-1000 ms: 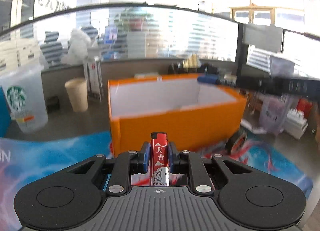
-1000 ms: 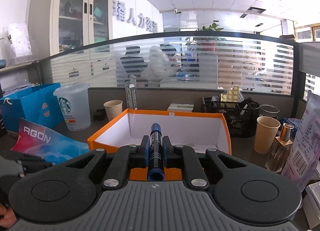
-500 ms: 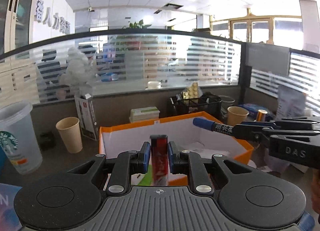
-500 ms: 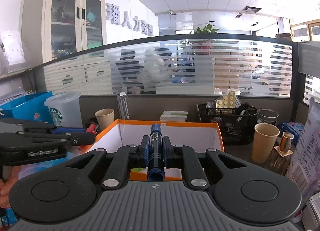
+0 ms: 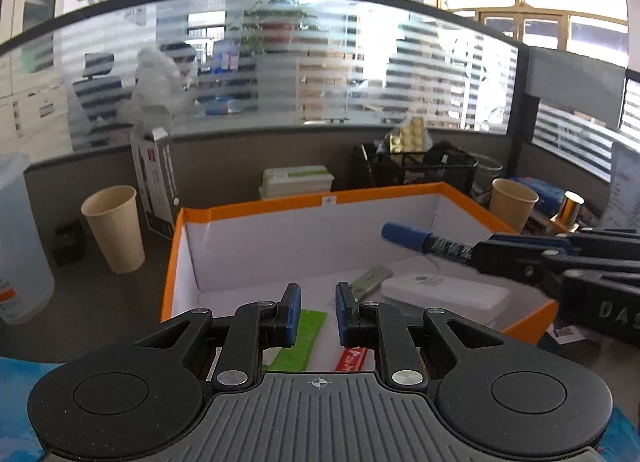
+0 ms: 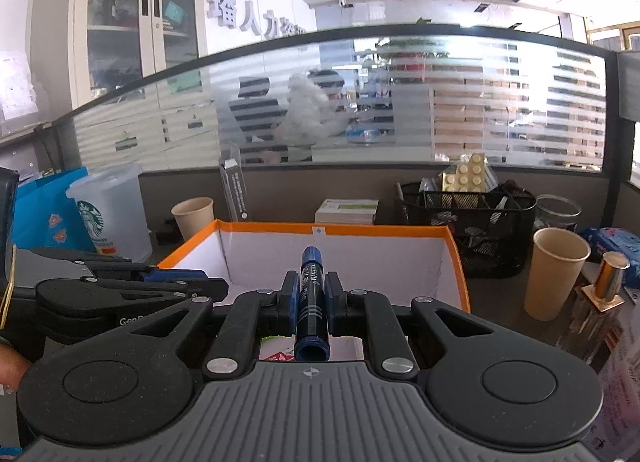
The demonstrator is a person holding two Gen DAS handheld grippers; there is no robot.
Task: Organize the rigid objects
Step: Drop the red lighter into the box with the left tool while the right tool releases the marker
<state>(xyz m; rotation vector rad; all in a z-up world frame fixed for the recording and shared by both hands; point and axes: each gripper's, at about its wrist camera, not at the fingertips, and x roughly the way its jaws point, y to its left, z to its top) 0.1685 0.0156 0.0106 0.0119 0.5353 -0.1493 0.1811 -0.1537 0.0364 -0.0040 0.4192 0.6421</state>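
The right gripper [image 6: 308, 302] was clamped on the marker [image 6: 311, 294], its length in line with the fingers, cap forward over the orange box [image 6: 456, 246]. The left gripper [image 5: 316, 316] stood parted and empty above the lighter [image 5: 354, 358] lying inside.

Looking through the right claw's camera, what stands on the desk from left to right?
Starbucks cup → paper cup → tall dark carton → green-and-white boxes → black mesh organizer → second paper cup → gold-capped bottle
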